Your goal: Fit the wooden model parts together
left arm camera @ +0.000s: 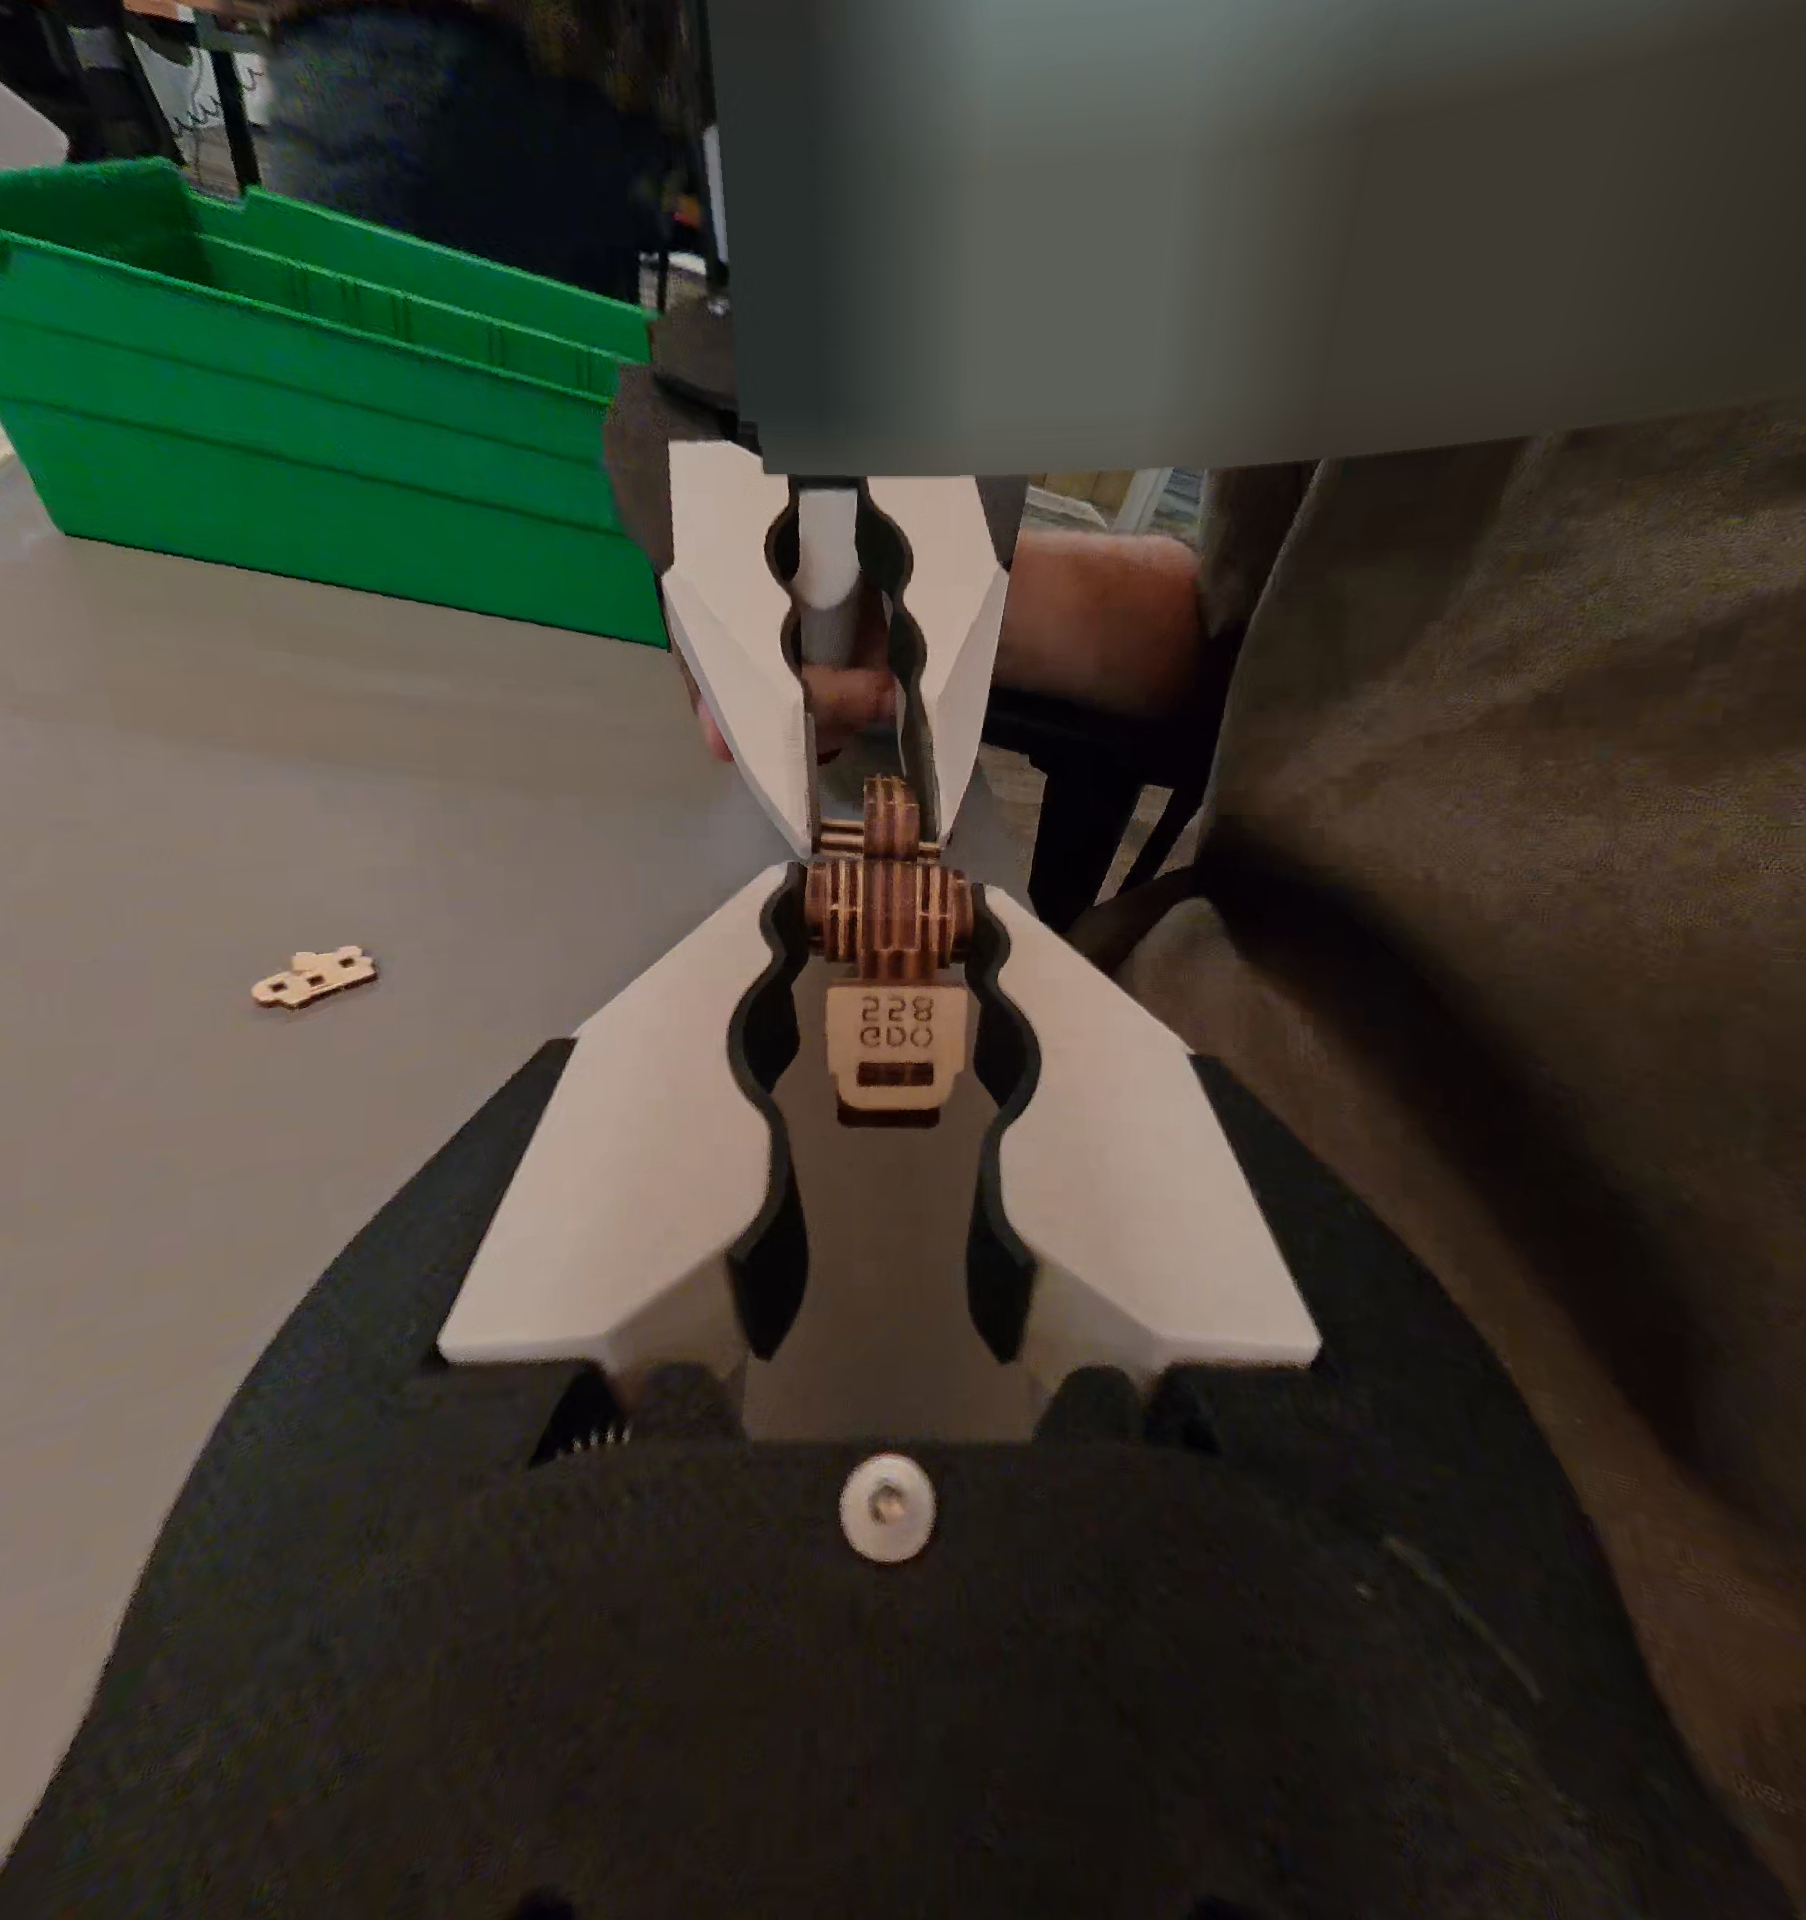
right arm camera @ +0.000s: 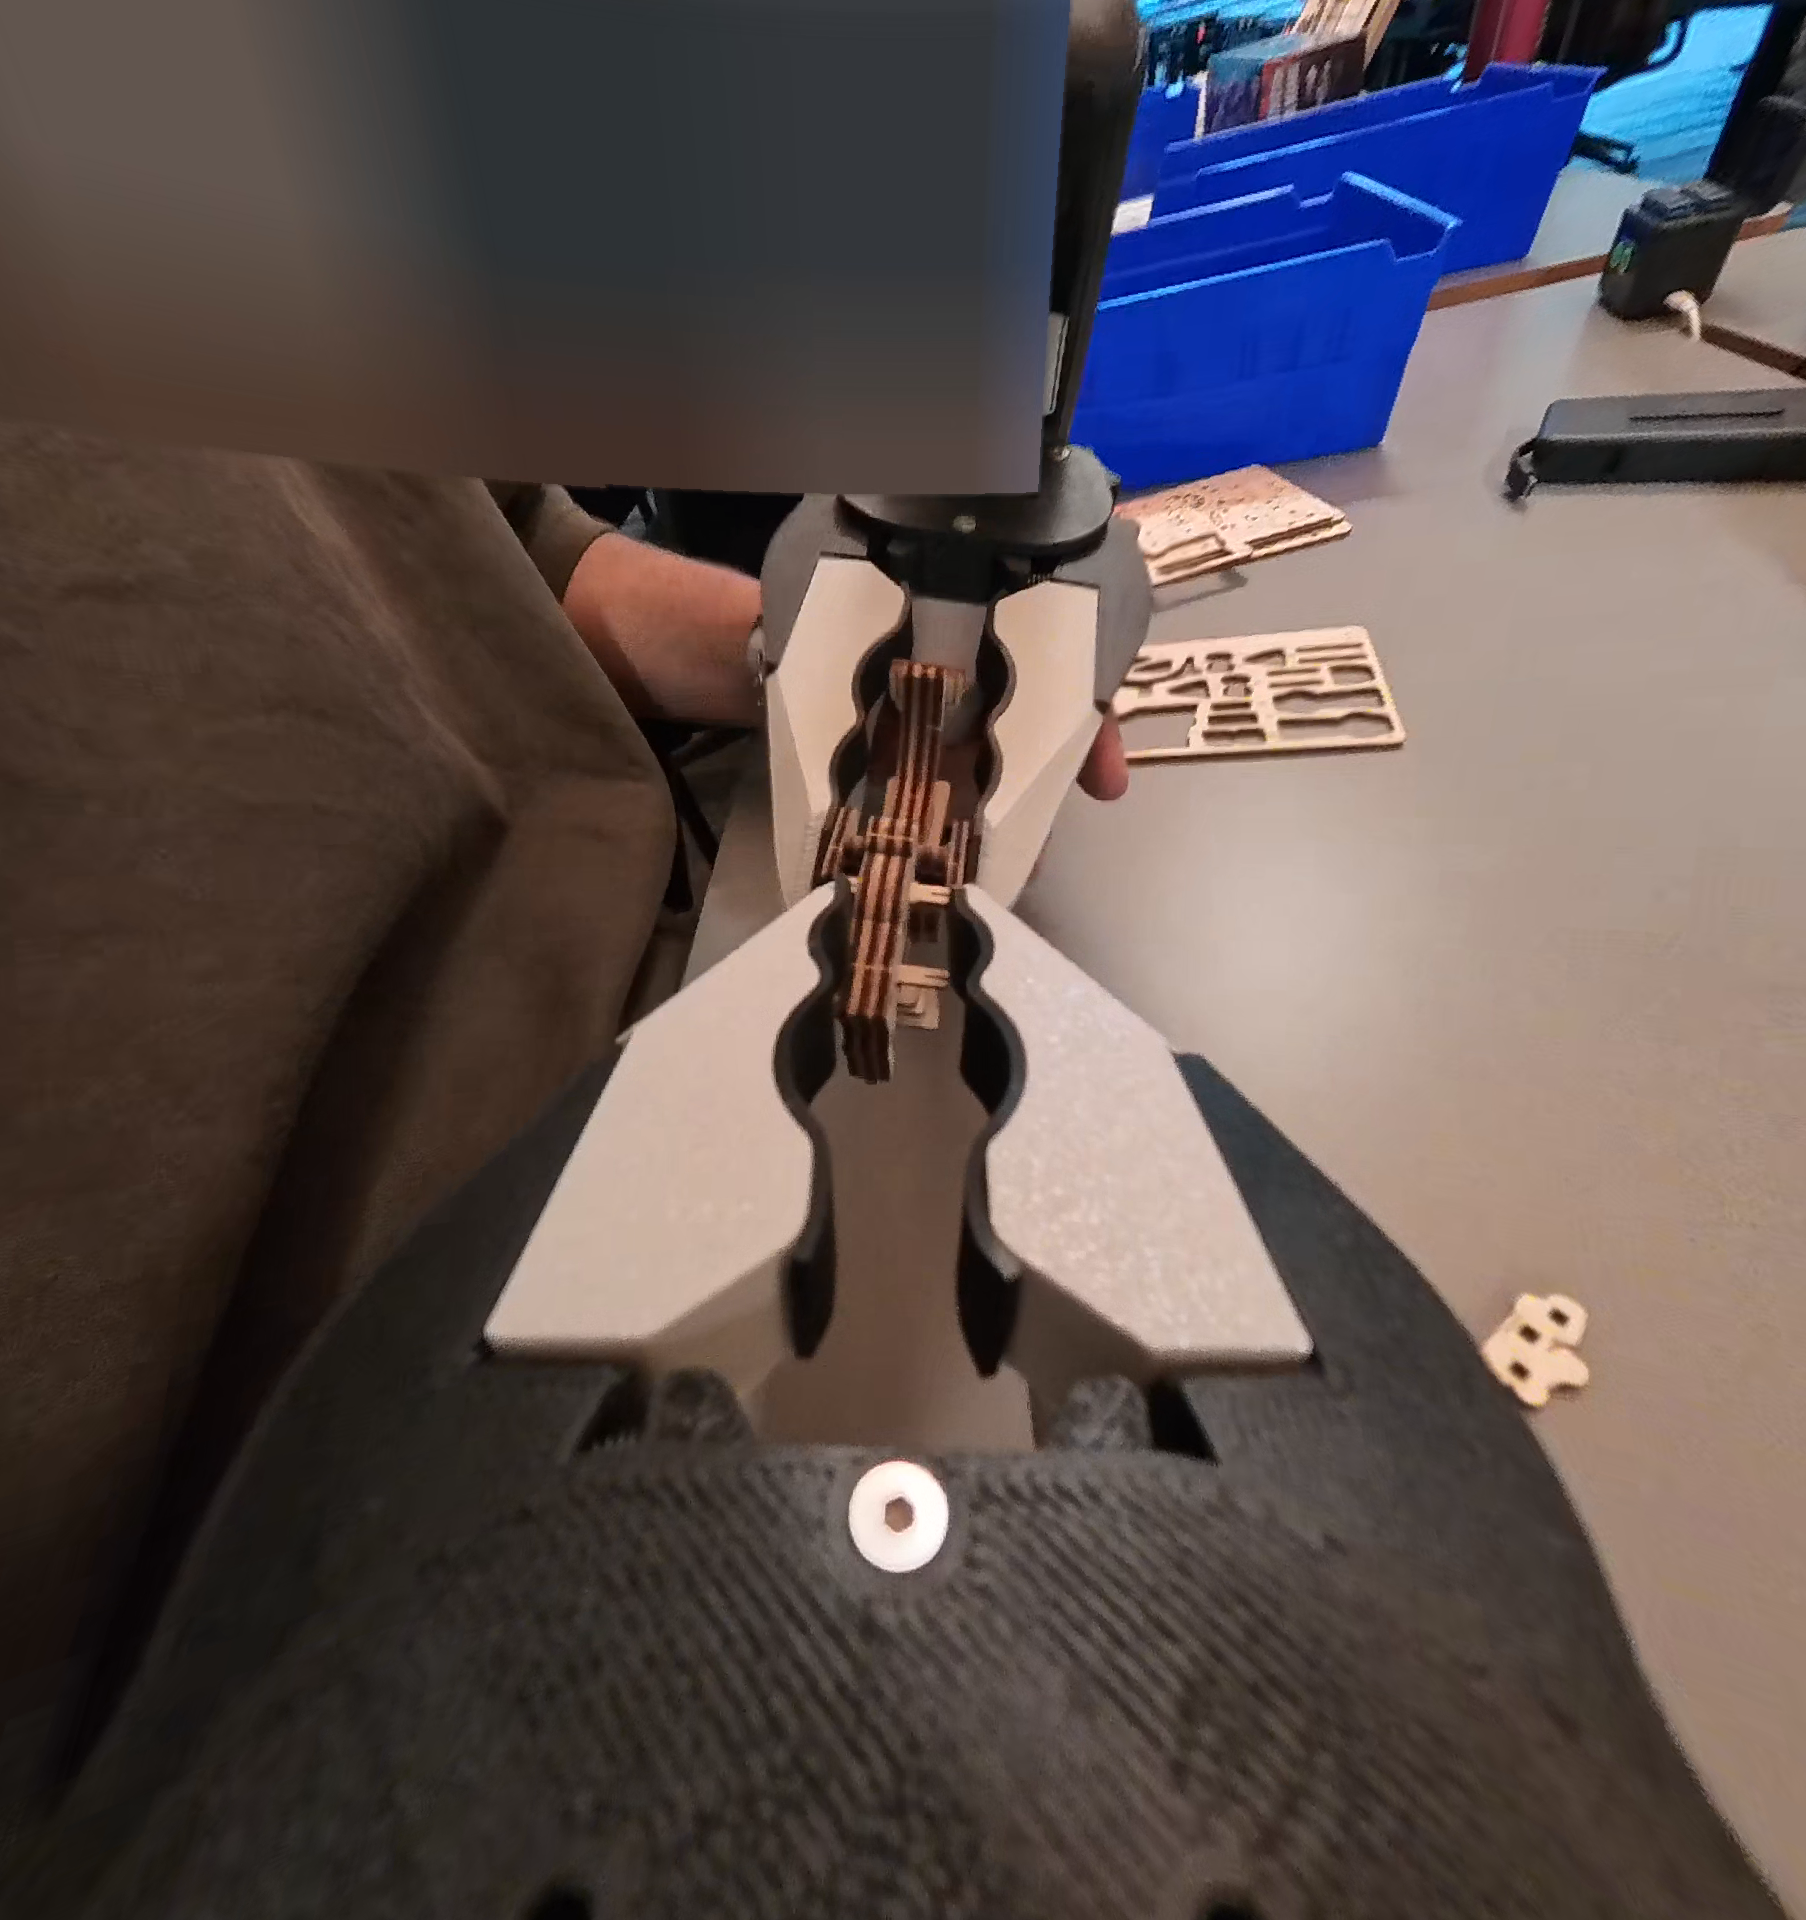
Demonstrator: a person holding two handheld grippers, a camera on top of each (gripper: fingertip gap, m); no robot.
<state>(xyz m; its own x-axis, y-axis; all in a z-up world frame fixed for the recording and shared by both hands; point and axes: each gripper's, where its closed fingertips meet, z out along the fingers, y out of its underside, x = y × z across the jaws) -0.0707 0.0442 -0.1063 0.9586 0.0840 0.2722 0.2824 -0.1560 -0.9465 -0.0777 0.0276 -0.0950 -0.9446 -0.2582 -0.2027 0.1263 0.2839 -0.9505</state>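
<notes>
- Left tongs (left arm camera: 888,914) clamped on the wooden model (left arm camera: 888,925), held above the bench (left arm camera: 255,727), tip to tip with the right tongs (right arm camera: 894,914).
- Right tongs pinch the model's layered strip (right arm camera: 873,977).
- Spare part (left arm camera: 314,978) lies on the bench, left of the left tongs.
- Risk: any twist between the opposed grips could snap the thin ply or spring the joint.

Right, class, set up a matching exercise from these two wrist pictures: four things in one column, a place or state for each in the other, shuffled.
Things:
1. wooden model
2. green bin
3. blue bins
4. loose wooden piece

Places or states:
A. lying flat on the grey table
B. far left in the left wrist view
C. gripped between both grippers' fingers
D. behind the cut-out sheets

Pairs: 1-C, 2-B, 3-D, 4-A
</notes>
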